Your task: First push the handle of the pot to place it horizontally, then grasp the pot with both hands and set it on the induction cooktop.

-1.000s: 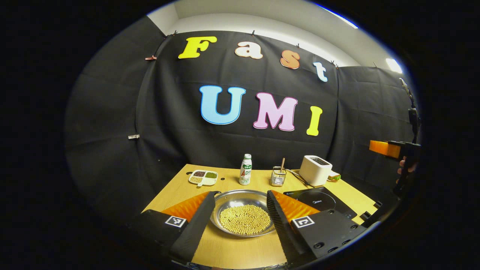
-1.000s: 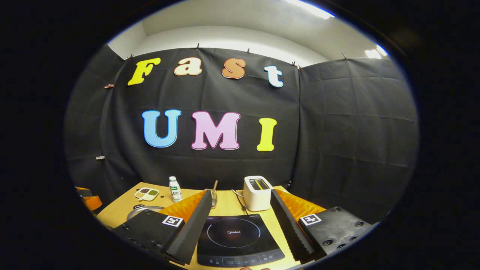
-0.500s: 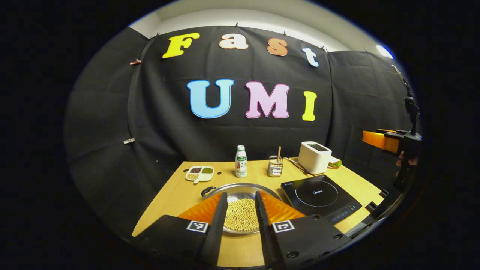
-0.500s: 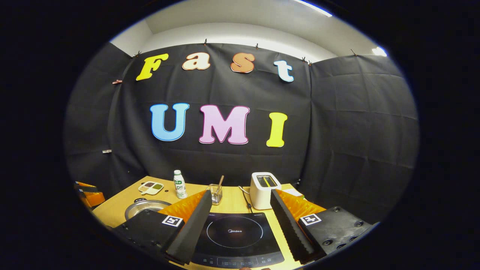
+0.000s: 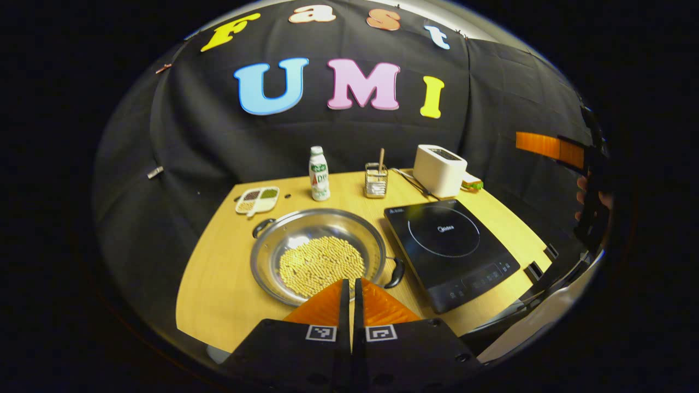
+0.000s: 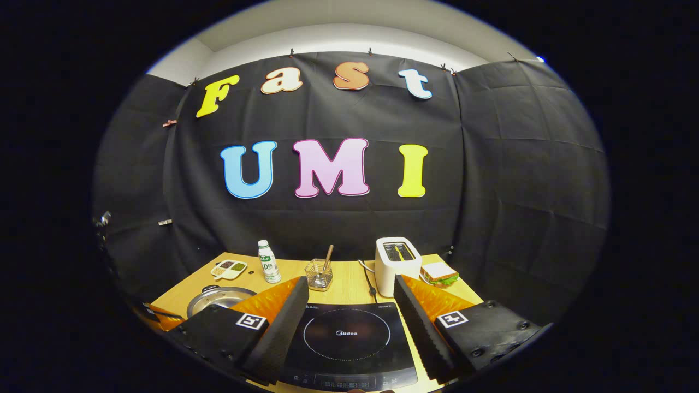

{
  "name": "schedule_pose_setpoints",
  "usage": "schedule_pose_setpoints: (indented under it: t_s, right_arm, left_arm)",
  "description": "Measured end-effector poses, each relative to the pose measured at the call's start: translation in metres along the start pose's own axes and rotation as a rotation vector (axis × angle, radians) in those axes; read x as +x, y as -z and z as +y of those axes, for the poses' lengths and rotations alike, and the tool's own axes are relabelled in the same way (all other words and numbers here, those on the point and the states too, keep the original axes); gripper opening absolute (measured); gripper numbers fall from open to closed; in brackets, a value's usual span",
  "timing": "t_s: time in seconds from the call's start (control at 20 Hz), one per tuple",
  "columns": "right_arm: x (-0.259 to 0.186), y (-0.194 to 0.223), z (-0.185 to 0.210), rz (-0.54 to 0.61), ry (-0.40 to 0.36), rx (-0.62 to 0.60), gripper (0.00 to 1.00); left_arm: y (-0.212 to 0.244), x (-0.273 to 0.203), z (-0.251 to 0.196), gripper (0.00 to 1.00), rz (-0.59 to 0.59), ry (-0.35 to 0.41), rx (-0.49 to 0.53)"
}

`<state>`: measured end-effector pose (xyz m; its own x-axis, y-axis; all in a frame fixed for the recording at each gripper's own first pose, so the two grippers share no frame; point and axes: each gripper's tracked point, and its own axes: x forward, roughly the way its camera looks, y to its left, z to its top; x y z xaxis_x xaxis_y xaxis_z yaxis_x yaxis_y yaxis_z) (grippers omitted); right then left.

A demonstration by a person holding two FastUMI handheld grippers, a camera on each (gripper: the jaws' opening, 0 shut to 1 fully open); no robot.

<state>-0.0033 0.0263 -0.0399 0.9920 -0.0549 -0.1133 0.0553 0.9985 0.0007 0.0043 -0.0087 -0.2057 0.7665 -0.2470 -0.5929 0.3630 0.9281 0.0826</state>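
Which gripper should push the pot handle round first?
Left. The left gripper, fingers closed, sits just above the pot, near its handle. The right gripper is open over the cooktop, farther from the pot.

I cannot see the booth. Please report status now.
Left gripper shut, empty, above pot. Right gripper open over cooktop. Pot handles diagonal. Path clear.

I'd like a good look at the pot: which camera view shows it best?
The left gripper view: the whole pot, beans and both handles, lies in the open. The right gripper view catches part of its rim behind a finger.
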Motion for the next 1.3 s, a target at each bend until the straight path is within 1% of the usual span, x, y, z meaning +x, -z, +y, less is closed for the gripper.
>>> schedule_pose_setpoints:
  t_s: [0.25, 0.4, 0.5, 0.65, 0.9, 1.0, 1.15, 1.2, 1.3]
  right_arm:
    - [0.007, 0.006, -0.012, 0.013, -0.007, 0.028, 0.97]
    - [0.01, 0.012, -0.022, 0.024, -0.004, 0.028, 0.97]
    - [0.012, 0.017, -0.033, 0.044, 0.022, 0.037, 0.97]
    - [0.014, 0.014, -0.047, 0.046, 0.051, 0.07, 0.98]
    - [0.013, 0.023, -0.067, 0.062, 0.092, 0.065, 0.99]
    - [0.012, 0.023, -0.073, 0.064, 0.106, 0.061, 0.98]
    - [0.012, 0.02, -0.085, 0.056, 0.138, 0.046, 0.99]
    - [0.012, 0.021, -0.087, 0.056, 0.145, 0.048, 0.98]
    - [0.013, 0.023, -0.09, 0.062, 0.154, 0.048, 0.98]
  left_arm:
    - [0.044, 0.034, -0.007, 0.05, 0.187, 0.036, 0.01]
    - [0.064, 0.053, -0.013, 0.05, 0.259, 0.04, 0.025]
    - [0.07, 0.065, -0.016, 0.05, 0.293, 0.04, 0.037]
    - [0.073, 0.081, -0.023, 0.05, 0.322, 0.054, 0.059]
    - [0.067, 0.104, -0.042, 0.05, 0.34, 0.095, 0.14]
    - [0.068, 0.112, -0.043, 0.05, 0.345, 0.092, 0.167]
    - [0.065, 0.121, -0.048, 0.05, 0.345, 0.098, 0.158]
    - [0.064, 0.124, -0.049, 0.04, 0.346, 0.098, 0.149]
    - [0.061, 0.127, -0.052, 0.05, 0.346, 0.1, 0.123]
